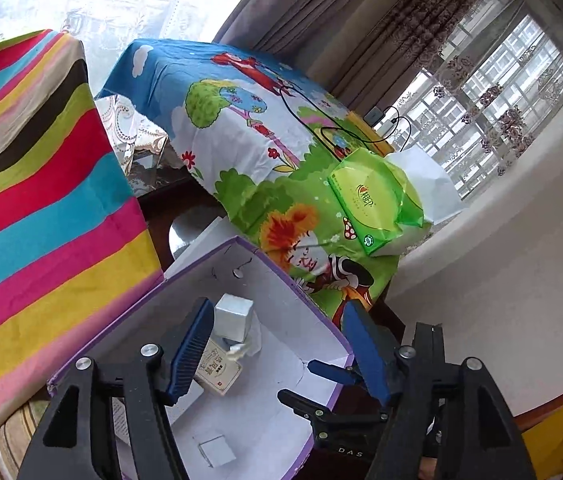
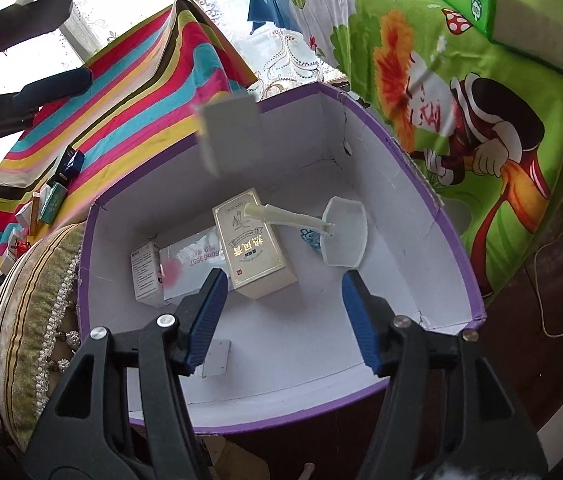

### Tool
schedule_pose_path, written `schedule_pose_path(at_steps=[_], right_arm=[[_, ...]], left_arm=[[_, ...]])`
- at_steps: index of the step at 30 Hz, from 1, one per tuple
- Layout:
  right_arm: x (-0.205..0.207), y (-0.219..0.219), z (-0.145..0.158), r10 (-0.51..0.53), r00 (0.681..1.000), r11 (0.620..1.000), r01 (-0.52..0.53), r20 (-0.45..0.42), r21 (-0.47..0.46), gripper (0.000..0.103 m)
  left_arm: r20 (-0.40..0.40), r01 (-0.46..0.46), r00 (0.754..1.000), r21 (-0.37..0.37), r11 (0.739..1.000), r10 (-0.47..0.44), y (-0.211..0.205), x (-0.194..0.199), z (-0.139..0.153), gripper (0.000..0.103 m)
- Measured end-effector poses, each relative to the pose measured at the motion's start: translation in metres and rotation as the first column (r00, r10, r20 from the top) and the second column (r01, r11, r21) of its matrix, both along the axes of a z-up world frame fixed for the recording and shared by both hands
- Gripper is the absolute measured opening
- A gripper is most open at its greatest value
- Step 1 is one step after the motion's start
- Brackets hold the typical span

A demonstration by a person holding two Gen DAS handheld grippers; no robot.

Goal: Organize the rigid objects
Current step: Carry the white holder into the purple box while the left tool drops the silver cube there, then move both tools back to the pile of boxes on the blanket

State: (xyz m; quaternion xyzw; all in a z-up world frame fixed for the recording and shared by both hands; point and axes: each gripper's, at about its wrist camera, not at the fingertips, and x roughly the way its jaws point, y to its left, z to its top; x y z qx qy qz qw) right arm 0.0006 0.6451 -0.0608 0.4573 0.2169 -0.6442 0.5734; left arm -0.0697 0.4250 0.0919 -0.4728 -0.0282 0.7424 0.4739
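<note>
Purple-rimmed cardboard box, white inside: holds a gold-lettered carton, a white medicine box, a flat printed pack, a pale plastic scoop. Blurred grey box in mid-air above the far rim. Left gripper: fingers apart, empty. Right gripper: fingers apart, empty. Small cartons on striped cloth.

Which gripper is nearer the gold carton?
Right. The right gripper hangs just before the gold carton; the left gripper is farther off, by the striped cloth.
</note>
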Motion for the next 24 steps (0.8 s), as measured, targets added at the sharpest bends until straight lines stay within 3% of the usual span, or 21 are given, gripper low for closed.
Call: schedule_pose_path(at_steps=[4, 9, 13, 17, 24], right_arm=[[0.016, -0.008, 0.002, 0.046, 0.999, 0.999, -0.046, 0.006, -0.006, 0.064], [0.047, -0.024, 0.006, 0.119, 0.993, 0.993, -0.119, 0.016, -0.012, 0.064], [0.085, -0.039, 0.012, 0.206, 0.978, 0.979, -0.206, 0.014, -0.008, 0.064], [0.13, -0.053, 0.022, 0.307, 0.952, 0.952, -0.307, 0.0, -0.016, 0.064], [0.221, -0.067, 0.037, 0.497, 0.866, 0.867, -0.498, -0.059, -0.009, 0.064]], left_arm=[[-0.048, -0.051, 0.998, 0.008, 0.999, 0.051, -0.05, 0.006, 0.002, 0.071], [0.03, -0.133, 0.991, 0.015, 0.991, 0.133, -0.121, 0.013, -0.019, 0.071], [0.073, -0.234, 0.97, 0.01, 0.972, 0.232, -0.177, 0.016, -0.032, 0.071], [0.074, -0.336, 0.939, 0.001, 0.942, 0.335, -0.232, 0.021, -0.036, 0.071], [0.041, -0.521, 0.852, -0.029, 0.853, 0.522, -0.328, 0.027, -0.042, 0.071]])
